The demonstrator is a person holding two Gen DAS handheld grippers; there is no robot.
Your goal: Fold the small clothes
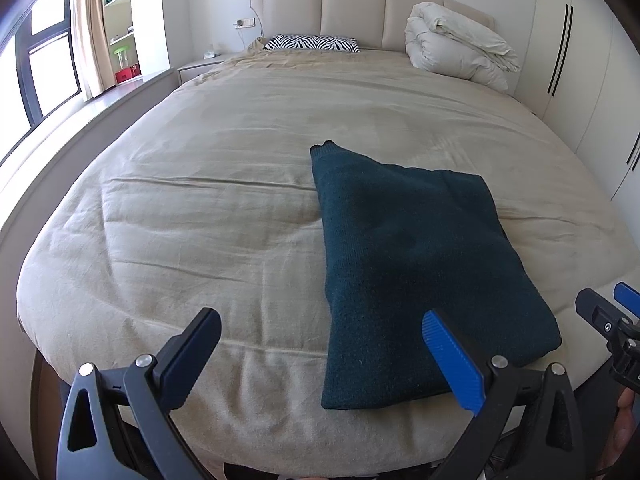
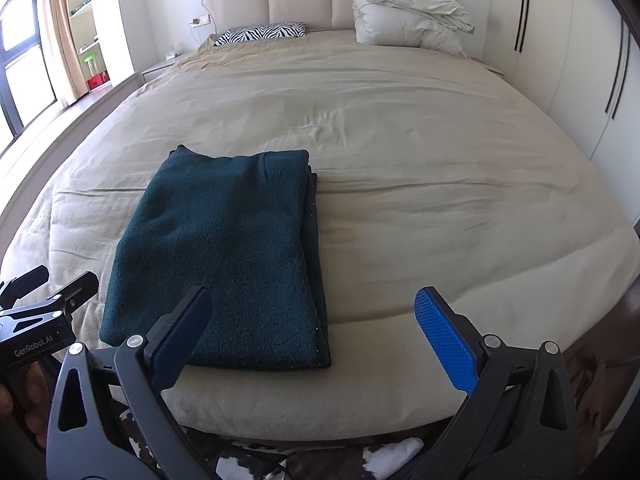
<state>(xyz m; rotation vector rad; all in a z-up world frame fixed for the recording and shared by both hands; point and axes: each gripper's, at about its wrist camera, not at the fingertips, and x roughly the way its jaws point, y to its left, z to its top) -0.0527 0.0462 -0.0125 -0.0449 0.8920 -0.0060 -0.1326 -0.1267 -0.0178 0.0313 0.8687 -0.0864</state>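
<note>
A dark teal knitted garment lies folded into a long rectangle on the beige bed cover, near the bed's front edge. It also shows in the right wrist view, with stacked layers along its right side. My left gripper is open and empty, held above the front edge, with its blue finger over the garment's near corner. My right gripper is open and empty, just above the garment's near right corner. The right gripper shows at the left wrist view's right edge. The left gripper shows in the right wrist view.
A zebra-print pillow and a bundled white duvet lie by the padded headboard. White wardrobe doors stand on the right. A window, curtain and shelves are on the left. A cowhide rug lies below the bed's foot.
</note>
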